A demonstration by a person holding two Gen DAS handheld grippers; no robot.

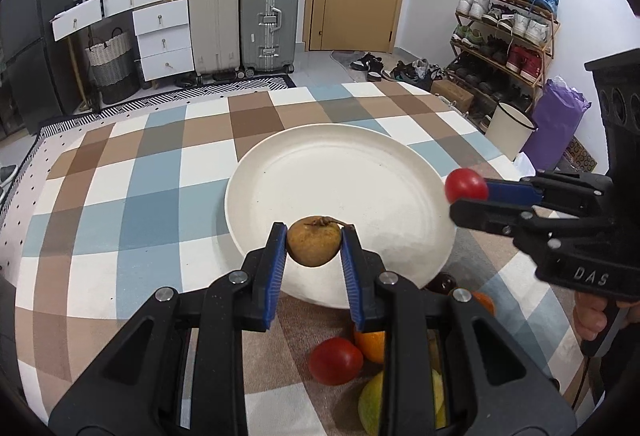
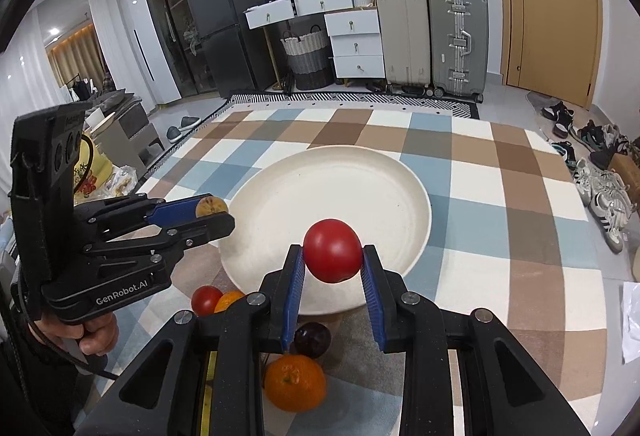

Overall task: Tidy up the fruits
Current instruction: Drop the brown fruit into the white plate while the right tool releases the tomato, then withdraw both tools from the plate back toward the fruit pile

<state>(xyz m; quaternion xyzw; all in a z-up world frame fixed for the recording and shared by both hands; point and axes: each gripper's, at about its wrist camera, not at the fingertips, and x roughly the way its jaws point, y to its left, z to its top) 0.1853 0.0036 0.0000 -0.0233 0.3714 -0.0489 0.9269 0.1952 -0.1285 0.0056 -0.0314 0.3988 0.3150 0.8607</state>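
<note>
On checkered cloth [image 1: 120,196]: white plate [image 1: 340,172], nothing in it. Left gripper [image 1: 314,248] clamps brown fruit [image 1: 314,245] over the plate's near rim; right gripper [image 2: 333,260] clamps red tomato [image 2: 333,255] over the near rim. Loose tomato [image 1: 335,361], orange [image 2: 294,382], dark plum [image 2: 313,339] on cloth below grippers.

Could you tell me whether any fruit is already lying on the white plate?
No, the white plate is bare; the brown fruit and red tomato are each held in a gripper above its near rim.
</note>
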